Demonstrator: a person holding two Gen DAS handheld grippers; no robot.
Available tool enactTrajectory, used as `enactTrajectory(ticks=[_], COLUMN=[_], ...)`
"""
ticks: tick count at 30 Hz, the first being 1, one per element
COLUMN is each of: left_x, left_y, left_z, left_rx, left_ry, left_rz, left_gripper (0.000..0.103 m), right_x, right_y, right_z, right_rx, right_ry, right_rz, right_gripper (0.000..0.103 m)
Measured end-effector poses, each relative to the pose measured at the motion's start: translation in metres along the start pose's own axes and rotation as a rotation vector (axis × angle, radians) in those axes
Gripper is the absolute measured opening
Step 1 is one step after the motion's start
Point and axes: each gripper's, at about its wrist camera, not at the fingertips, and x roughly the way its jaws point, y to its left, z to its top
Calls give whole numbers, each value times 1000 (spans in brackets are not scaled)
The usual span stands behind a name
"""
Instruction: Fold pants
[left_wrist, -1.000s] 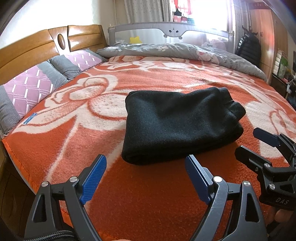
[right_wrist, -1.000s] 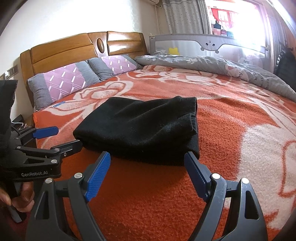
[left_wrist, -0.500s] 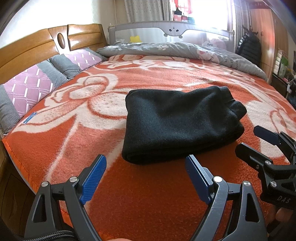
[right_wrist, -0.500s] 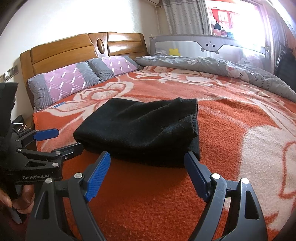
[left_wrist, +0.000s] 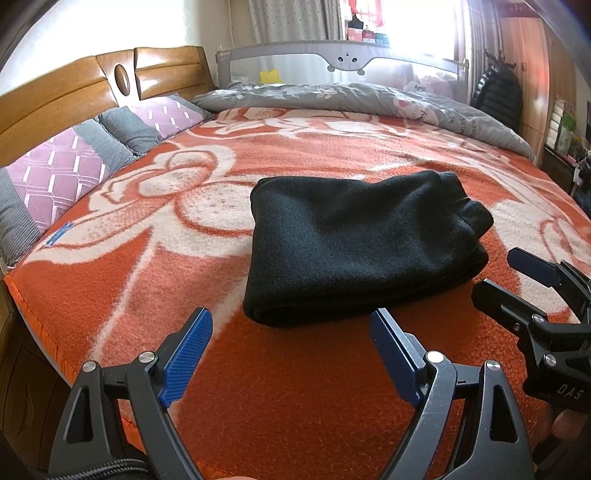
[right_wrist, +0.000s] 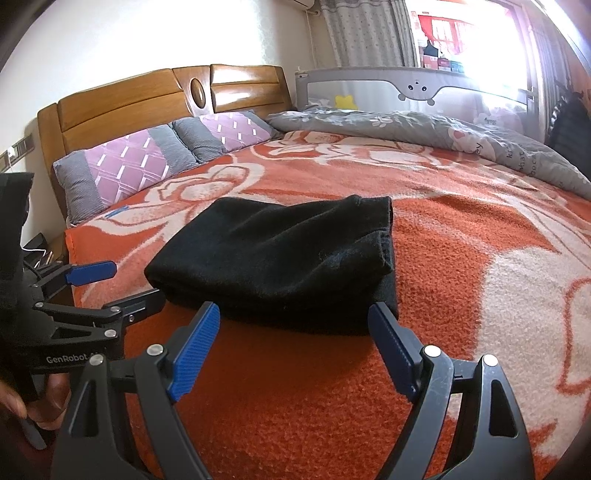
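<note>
The black pants lie folded into a compact rectangle on the orange flowered blanket; they also show in the right wrist view. My left gripper is open and empty, just short of the bundle's near edge. My right gripper is open and empty, close to the bundle's near edge. Each gripper shows in the other's view: the right one at the right edge, the left one at the left edge.
Purple and grey pillows lean on the wooden headboard at left. A grey quilt and a grey bed rail lie at the far side. The blanket's near edge drops off at left.
Both grippers have drifted very slightly; the pants have not moved and both grippers stay open.
</note>
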Motion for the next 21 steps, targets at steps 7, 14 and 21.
enactTrajectory(ticks=[7,14,21], left_x=[0,1,1], left_y=[0,0,0], left_z=[0,0,0], left_rx=[0,0,0], left_ry=[2,3,3], left_rz=[-1,-3,-1], left_gripper=[88,88,88], right_x=[0,0,0], right_y=[0,0,0], right_z=[1,1,1], right_rx=[1,2,3], right_ry=[0,0,1], right_rz=[0,1,0], right_gripper=[84,84,84])
